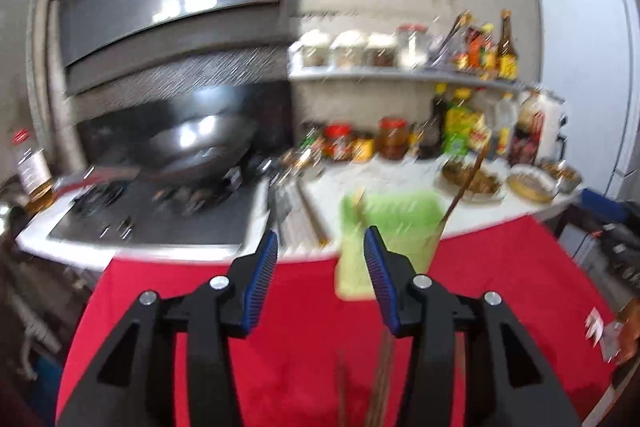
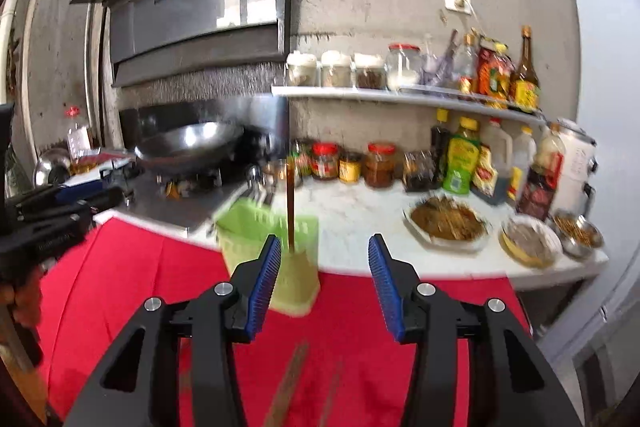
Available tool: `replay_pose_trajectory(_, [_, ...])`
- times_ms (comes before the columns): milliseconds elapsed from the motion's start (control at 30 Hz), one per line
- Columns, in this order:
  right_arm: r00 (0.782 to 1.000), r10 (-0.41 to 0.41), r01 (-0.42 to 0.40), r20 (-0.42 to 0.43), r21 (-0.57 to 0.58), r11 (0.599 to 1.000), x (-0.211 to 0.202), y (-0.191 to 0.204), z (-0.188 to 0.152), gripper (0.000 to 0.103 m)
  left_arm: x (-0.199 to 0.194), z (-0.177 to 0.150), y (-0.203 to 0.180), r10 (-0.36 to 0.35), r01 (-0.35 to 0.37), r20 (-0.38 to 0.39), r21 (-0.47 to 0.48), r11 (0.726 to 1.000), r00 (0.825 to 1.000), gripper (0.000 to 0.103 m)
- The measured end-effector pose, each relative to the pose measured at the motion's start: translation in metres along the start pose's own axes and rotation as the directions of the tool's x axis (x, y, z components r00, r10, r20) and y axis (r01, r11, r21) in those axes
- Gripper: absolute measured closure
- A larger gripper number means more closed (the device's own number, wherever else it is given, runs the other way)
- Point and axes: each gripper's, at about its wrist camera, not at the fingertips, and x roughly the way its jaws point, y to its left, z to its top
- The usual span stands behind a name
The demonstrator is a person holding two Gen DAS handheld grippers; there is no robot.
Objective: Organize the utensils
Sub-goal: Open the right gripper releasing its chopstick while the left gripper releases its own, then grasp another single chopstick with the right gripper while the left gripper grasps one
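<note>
A light green plastic utensil holder [image 1: 384,235] stands on the red cloth [image 1: 304,311] near the counter edge, with a brown chopstick [image 1: 466,183] leaning out of it. My left gripper [image 1: 320,247] is open and empty, just in front of the holder. In the right wrist view the holder [image 2: 276,247] holds an upright brown chopstick [image 2: 291,203]. My right gripper [image 2: 322,259] is open and empty, the holder at its left finger. Loose chopsticks [image 2: 288,387] lie on the cloth below it; they also show in the left wrist view [image 1: 380,379].
A wok [image 2: 190,143] sits on the stove [image 1: 160,211] at the left. The white counter [image 2: 360,215] carries jars, sauce bottles [image 2: 460,163] and plates of food [image 2: 448,219]. A shelf [image 2: 400,95] with jars runs above. A white fridge [image 1: 588,75] stands at the right.
</note>
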Motion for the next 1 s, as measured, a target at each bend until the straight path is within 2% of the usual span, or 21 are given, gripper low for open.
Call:
replay_pose_trajectory(233, [0.995,-0.009,0.010,-0.101,0.003,1.000,-0.037,-0.002,-0.083,0.055,-0.021,-0.104,0.026,0.058,-0.062,-0.154,-0.020,0.998,0.986,0.058])
replay_pose_trajectory(400, [0.983,0.000,0.007,-0.181,0.038,0.999,-0.041,0.003,-0.137,0.055,-0.028,-0.159,0.031,0.090,-0.106,-0.235,-0.054,0.993,0.968,0.058])
replay_pose_trajectory(500, [0.975,-0.004,0.013,-0.222,0.039,0.999,-0.040,0.011,-0.160,0.055,-0.033,-0.185,0.026,0.082,-0.103,-0.270,-0.066,0.992,0.960,0.058])
replay_pose_trajectory(667, [0.957,0.001,0.008,-0.290,0.031,0.999,-0.035,0.024,-0.188,0.058,-0.034,-0.208,0.025,0.047,-0.079,-0.312,-0.090,0.993,0.949,0.058])
replay_pose_trajectory(767, [0.949,0.008,0.003,-0.316,0.035,0.999,-0.030,0.027,-0.195,0.078,-0.034,-0.210,0.030,0.047,-0.081,-0.318,-0.094,0.992,0.947,0.058])
replay_pose_trajectory(800, [0.945,0.011,0.000,-0.327,0.035,0.999,-0.027,0.029,-0.197,0.081,-0.034,-0.210,0.030,0.046,-0.080,-0.320,-0.093,0.992,0.946,0.058])
replay_pose_trajectory(867, [0.939,0.016,-0.005,-0.343,0.034,0.999,-0.025,0.031,-0.200,0.081,-0.035,-0.211,0.029,0.033,-0.067,-0.325,-0.092,0.994,0.945,0.058])
replay_pose_trajectory(1000, [0.928,0.025,-0.012,-0.372,0.036,0.999,-0.020,0.032,-0.207,0.081,-0.038,-0.217,0.023,-0.047,0.015,-0.340,-0.096,0.995,0.939,0.058])
